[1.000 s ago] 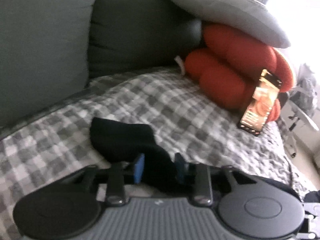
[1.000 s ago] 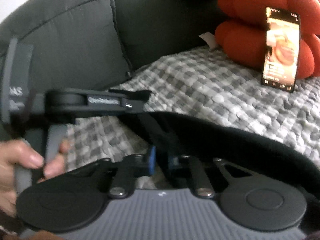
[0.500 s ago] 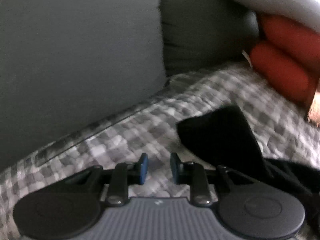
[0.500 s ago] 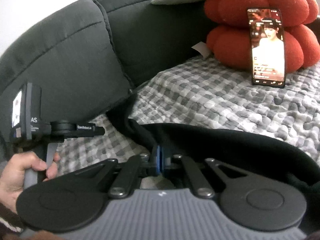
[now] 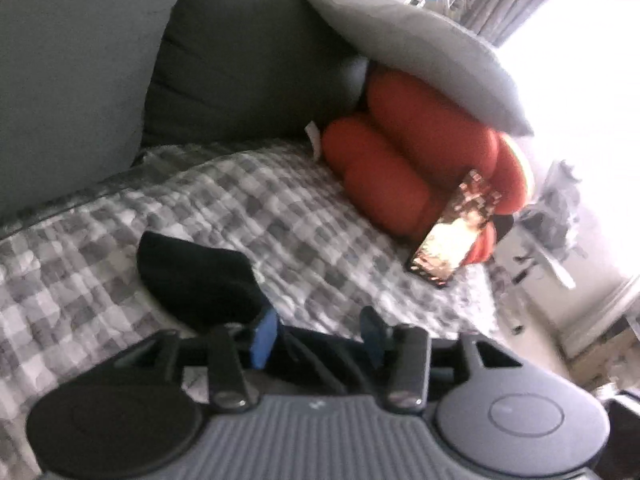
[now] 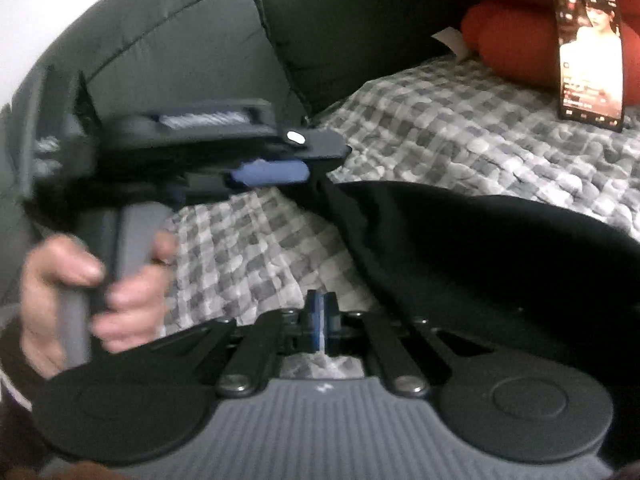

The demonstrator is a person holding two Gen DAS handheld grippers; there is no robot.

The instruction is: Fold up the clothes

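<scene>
At the bottom of the right wrist view, the right gripper (image 6: 320,316) has its blue pads pressed together; whether a thin edge of the black garment (image 6: 500,264) is pinched there cannot be told. If it is not, a lift would leave the cloth lying on the checked blanket (image 6: 440,128). At the lower centre of the left wrist view, the left gripper (image 5: 318,334) is opening over dark cloth, its pads off it; closing too high would miss the fold. Only the right view shows the person's hand (image 6: 96,292) at left; only the left shows the garment's loose end (image 5: 192,276), the grey cushion (image 5: 420,52) and the bright window at upper right.
</scene>
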